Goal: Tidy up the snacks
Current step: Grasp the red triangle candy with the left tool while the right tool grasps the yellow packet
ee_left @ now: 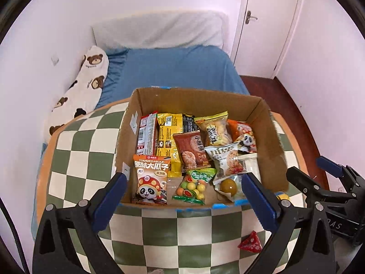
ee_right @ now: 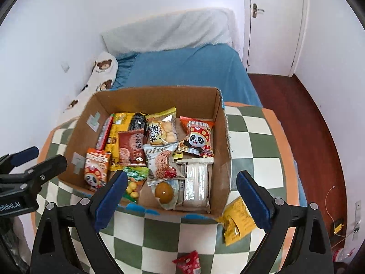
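Your left gripper [ee_left: 182, 196] is released, empty, above the near rim of the cardboard box [ee_left: 271, 146] on the checkered surface [ee_left: 86, 137]. Inside, at left, stands a packet [ee_left: 151, 179] printed "YUANWEIDAGUAZI" with a panda. Your right gripper [ee_right: 182, 194] is also released and empty. Outside the box, a red packet [ee_right: 188, 262] and a yellow packet [ee_right: 237, 220] lie near its right corner. Behind is a blue bed [ee_left: 178, 68]; the door [ee_left: 269, 22] stands at far right.
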Motion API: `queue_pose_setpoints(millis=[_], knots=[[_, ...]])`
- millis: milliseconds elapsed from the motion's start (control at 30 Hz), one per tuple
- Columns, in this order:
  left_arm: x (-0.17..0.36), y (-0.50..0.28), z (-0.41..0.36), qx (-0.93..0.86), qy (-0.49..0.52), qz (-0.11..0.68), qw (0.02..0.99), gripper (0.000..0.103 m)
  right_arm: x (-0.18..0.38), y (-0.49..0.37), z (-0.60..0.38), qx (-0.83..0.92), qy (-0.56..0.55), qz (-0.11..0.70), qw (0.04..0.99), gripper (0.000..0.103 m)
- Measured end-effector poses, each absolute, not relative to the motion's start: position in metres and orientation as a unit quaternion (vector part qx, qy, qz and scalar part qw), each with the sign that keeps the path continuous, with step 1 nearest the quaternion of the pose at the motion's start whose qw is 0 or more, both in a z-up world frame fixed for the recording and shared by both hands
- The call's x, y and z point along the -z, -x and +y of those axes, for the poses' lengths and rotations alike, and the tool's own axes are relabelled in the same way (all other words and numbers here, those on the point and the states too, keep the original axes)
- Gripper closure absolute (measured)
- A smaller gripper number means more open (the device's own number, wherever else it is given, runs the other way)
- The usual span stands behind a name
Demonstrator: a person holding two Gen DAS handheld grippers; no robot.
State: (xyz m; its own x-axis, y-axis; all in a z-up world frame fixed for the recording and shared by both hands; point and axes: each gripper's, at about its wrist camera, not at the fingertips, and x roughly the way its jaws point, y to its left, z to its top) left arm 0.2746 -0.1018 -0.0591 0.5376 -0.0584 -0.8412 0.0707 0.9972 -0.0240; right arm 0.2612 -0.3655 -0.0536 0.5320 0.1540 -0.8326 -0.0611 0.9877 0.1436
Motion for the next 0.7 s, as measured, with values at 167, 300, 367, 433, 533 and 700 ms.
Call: queue_pose_setpoints(millis=[167, 300, 367, 433, 533, 700], knots=[[0.037, -0.251, -0.103, 0.036, -0.009, 0.455, 0.889, 0.0, 0.026, -0.233, -0.363, -0.063, -0.047, 0.457, 0.886, 0.005], [0.028, -0.238, -0.102, 0.037, -0.005, 0.446, 0.894, 0.0, 0.01, -0.214, -0.363, -0.067, -0.056, 0.442, 0.893, 0.005], [0.026, -0.233, -0.103, 0.038, -0.003, 0.444, 0.895, 0.0, 0.004, -0.208, -0.363, -0.069, -0.06, 0.437, 0.895, 0.005], [0.028, -0.227, -0.105, 0.034, -0.005, 0.444, 0.895, 0.0, 0.001, -0.202, -0.365, -0.074, -0.067, 0.436, 0.895, 0.005], [0.036, -0.222, -0.112, 0.032, -0.004, 0.455, 0.89, 0.0, 0.003, -0.196, -0.374, -0.076, -0.082, 0.441, 0.89, 0.005], [0.072, -0.217, -0.138, 0.056, 0.003, 0.509, 0.859, 0.0, 0.029, -0.186, -0.416, -0.05, -0.117, 0.471, 0.873, 0.005]])
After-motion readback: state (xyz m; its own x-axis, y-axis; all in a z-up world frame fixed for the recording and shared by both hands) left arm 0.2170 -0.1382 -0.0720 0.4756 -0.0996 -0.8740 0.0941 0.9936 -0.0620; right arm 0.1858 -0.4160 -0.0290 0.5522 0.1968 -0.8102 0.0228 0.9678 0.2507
